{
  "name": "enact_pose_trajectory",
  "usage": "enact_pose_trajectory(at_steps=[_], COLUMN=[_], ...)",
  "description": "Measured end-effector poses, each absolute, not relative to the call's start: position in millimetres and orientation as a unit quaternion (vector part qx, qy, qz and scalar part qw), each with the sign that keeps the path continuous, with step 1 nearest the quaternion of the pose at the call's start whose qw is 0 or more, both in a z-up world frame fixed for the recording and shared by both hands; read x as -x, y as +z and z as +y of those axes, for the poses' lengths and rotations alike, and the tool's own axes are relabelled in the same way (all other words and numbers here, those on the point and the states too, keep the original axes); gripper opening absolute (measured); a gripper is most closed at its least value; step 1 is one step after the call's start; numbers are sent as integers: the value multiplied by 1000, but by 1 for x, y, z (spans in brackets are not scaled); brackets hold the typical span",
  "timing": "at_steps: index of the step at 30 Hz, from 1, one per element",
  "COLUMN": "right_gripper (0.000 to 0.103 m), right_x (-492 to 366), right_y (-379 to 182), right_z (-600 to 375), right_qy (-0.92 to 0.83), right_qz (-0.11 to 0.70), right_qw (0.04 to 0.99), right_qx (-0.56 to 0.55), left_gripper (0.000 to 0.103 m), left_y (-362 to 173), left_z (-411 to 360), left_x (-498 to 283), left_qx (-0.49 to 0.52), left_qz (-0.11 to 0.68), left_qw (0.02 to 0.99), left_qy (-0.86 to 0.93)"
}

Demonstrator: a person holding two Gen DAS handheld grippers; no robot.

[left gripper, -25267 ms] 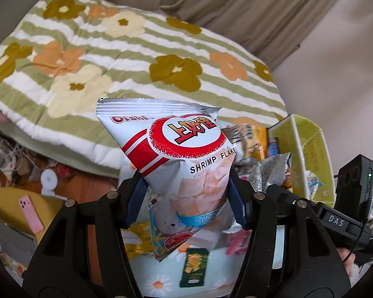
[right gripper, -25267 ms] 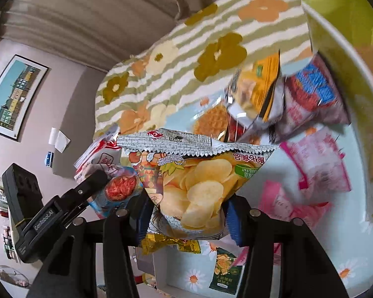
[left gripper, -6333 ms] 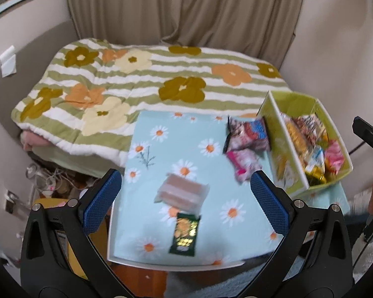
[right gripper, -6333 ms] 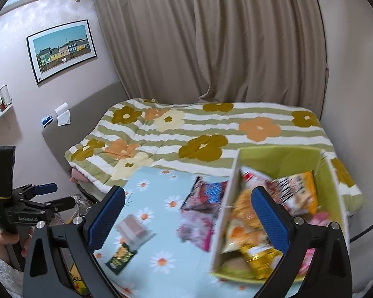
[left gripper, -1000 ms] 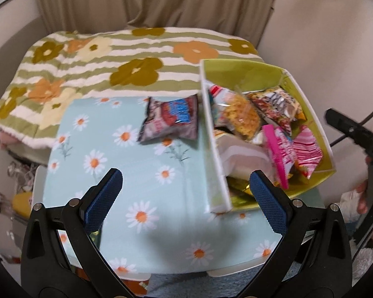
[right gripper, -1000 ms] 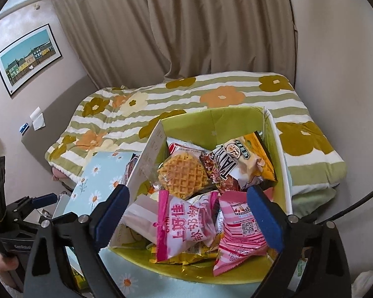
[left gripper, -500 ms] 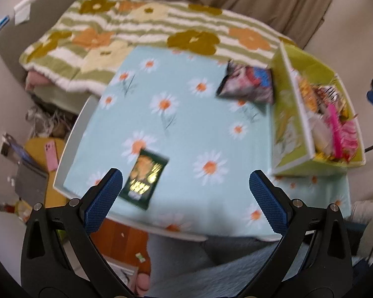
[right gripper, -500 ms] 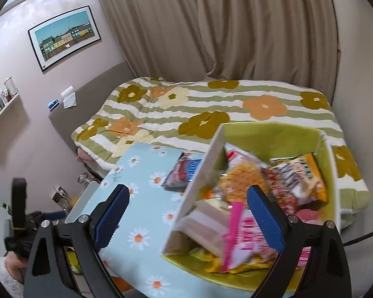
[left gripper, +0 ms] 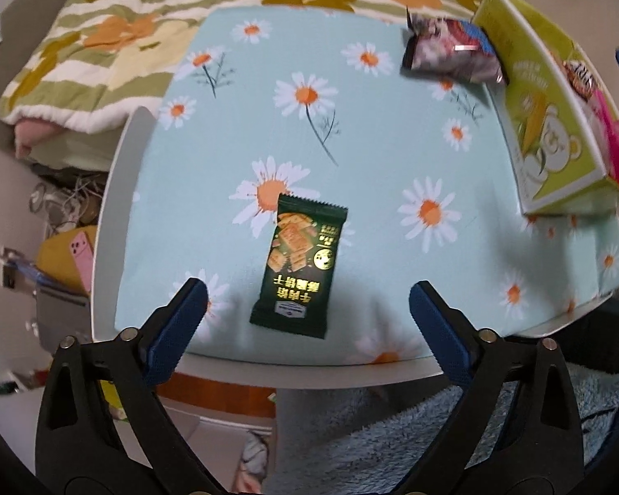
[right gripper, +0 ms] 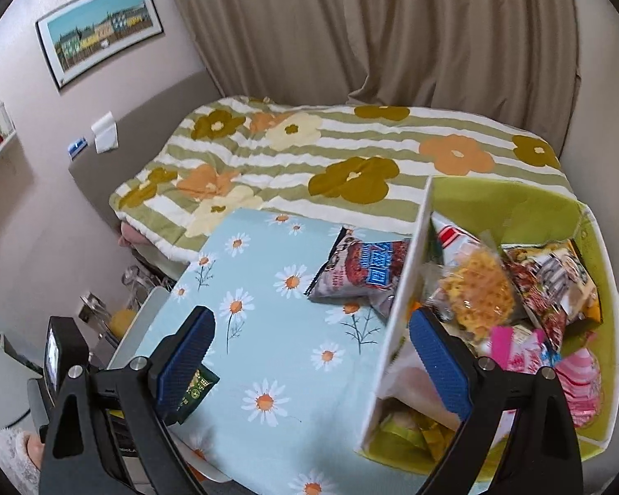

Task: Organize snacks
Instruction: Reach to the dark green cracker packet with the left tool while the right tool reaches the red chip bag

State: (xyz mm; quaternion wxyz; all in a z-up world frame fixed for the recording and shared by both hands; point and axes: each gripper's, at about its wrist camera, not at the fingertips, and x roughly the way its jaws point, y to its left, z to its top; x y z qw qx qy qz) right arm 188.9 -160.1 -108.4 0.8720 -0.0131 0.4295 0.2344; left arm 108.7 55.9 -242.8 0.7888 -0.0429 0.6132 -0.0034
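A dark green cracker packet (left gripper: 299,266) lies flat on the daisy tablecloth (left gripper: 392,156). My left gripper (left gripper: 307,326) points down over its near end. The jaws are closing, with the packet's lower part between them and neither pad touching it. A purple and blue snack bag (left gripper: 450,51) lies against the wall of the lime-green box (left gripper: 549,132), which holds several snack bags. My right gripper (right gripper: 311,354) hovers open and empty over the cloth beside the box wall (right gripper: 404,288). The purple bag (right gripper: 363,268) lies ahead of it. Its left finger half hides the green packet (right gripper: 196,387).
A bed with a flowered striped quilt (right gripper: 330,156) borders the table's far side. The white table edge (left gripper: 309,371) runs along the near side, above a fuzzy blue garment (left gripper: 392,445). A pink phone (left gripper: 82,255) lies on a yellow seat to the left.
The left gripper has swung from the box to the near left, come down over the green packet, and its jaws have narrowed a little. The right gripper has shifted left from over the box.
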Motion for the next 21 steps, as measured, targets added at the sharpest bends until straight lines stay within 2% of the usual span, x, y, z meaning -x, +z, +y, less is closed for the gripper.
enact_pose_trajectory(at_steps=[9,14,21], right_gripper=[94,94,94], right_x=[-244,-276,-311], right_y=[-123,-170,-231], right_z=[-115,-87,-75], right_qy=[272,286,321], right_qz=[438,464,512], right_qw=[831,749,630], right_qx=[209,377,488], left_gripper=[93,93,93], left_y=[-266,-275,-287], left_z=[66,68,65], left_x=[-124,-130,-136], left_qx=[35,32,24], left_qz=[629,635,652], left_qw=[776,771,758], left_qy=[-35,-33,-22])
